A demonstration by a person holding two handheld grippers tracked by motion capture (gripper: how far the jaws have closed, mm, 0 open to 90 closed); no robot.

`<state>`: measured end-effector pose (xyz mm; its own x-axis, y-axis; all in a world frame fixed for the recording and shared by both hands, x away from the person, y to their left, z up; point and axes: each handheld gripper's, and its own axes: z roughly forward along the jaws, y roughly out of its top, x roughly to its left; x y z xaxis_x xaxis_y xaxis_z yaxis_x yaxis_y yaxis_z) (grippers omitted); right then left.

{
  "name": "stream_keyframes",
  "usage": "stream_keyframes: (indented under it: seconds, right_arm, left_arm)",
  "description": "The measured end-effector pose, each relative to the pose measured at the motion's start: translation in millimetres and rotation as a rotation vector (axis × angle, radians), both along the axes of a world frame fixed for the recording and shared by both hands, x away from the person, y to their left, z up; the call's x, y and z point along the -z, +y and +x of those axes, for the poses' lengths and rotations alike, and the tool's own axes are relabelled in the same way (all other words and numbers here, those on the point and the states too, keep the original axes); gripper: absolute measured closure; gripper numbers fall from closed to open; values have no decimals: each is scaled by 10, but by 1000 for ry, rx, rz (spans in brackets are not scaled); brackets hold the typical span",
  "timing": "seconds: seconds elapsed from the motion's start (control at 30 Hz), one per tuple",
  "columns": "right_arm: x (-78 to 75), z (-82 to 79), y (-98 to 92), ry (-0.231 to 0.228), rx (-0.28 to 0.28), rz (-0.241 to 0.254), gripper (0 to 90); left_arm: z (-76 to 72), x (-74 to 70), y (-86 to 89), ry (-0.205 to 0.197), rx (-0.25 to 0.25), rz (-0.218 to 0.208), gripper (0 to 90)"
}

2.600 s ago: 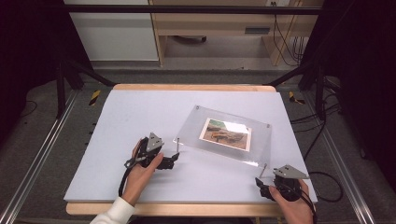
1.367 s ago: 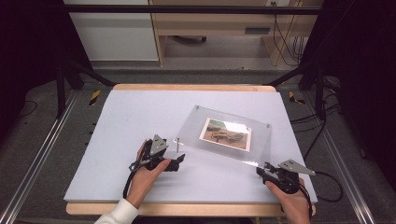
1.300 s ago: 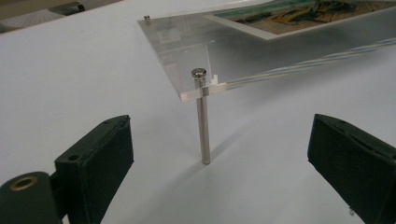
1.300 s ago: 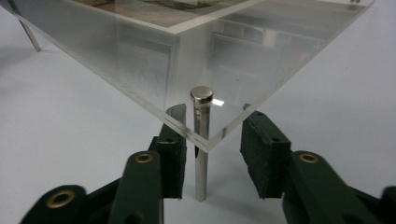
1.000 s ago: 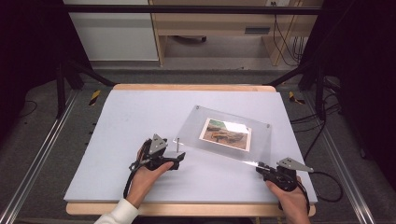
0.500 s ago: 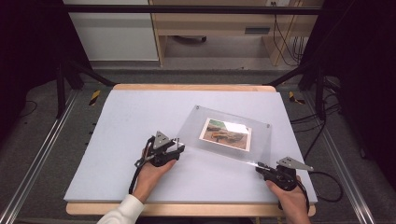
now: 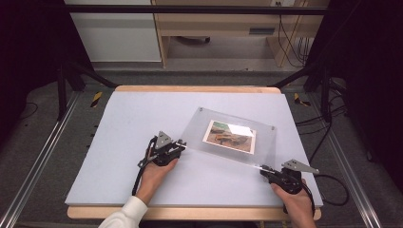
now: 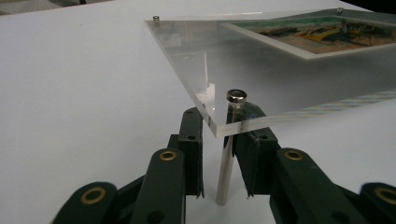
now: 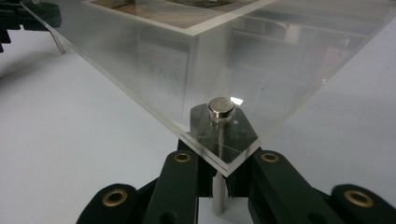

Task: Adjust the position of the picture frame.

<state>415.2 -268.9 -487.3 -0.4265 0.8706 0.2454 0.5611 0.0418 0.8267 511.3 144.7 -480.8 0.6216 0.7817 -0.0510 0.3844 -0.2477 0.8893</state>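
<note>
On the white counter (image 7: pixel 119 142), a clear acrylic frame (image 7: pixel 266 142) enclosing a photograph (image 7: pixel 230 136) stands on metal corner posts at the right-centre, its near corners facing the person. The left gripper (image 7: pixel 177 147) brackets the near-left post (image 8: pixel 226 168), its fingers (image 8: pixel 192 144) having just been closing, with narrow gaps still visible on either side of the post. The right gripper (image 7: pixel 264 170) is clenched on the near-right post (image 9: pixel 217 186) beneath its cap (image 9: pixel 221 107).
</note>
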Motion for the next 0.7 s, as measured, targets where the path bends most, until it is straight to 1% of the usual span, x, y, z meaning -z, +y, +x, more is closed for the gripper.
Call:
stream_keyframes:
  seconds: [0.13, 0.17, 0.23, 0.33, 0.37, 0.43, 0.5, 0.57, 0.7]
  right_arm:
    - [-7, -1, -4, 1, -4, 7, 839]
    - [-7, -1, -4, 1, -4, 7, 840]
    - [-13, -3, -4, -2, -1, 9, 840]
    - [-27, -4, -11, -17, 1, 18, 841]
    - [-30, -5, -12, -19, 1, 20, 841]
    - [-34, -4, -11, -21, 2, 24, 841]
    - [-35, -2, -13, -23, 0, 28, 837]
    - [-42, 0, -22, -29, -2, 46, 825]
    - [-70, 3, -9, -51, -4, 50, 792]
  left_arm:
    - [21, 9, -37, 16, 16, -22, 764]
    - [20, 5, -49, 15, 21, -20, 778]
    - [8, -17, -60, -4, 14, -10, 790]
    - [8, -43, -29, -2, 2, -42, 832]
    - [10, -48, -23, 1, 1, -52, 833]
    - [8, -50, -28, 0, -2, -53, 833]
    - [10, -53, -26, 7, -10, -73, 832]
    - [14, -65, -22, 14, -13, -89, 831]
    - [18, -82, -22, 13, -10, -84, 831]
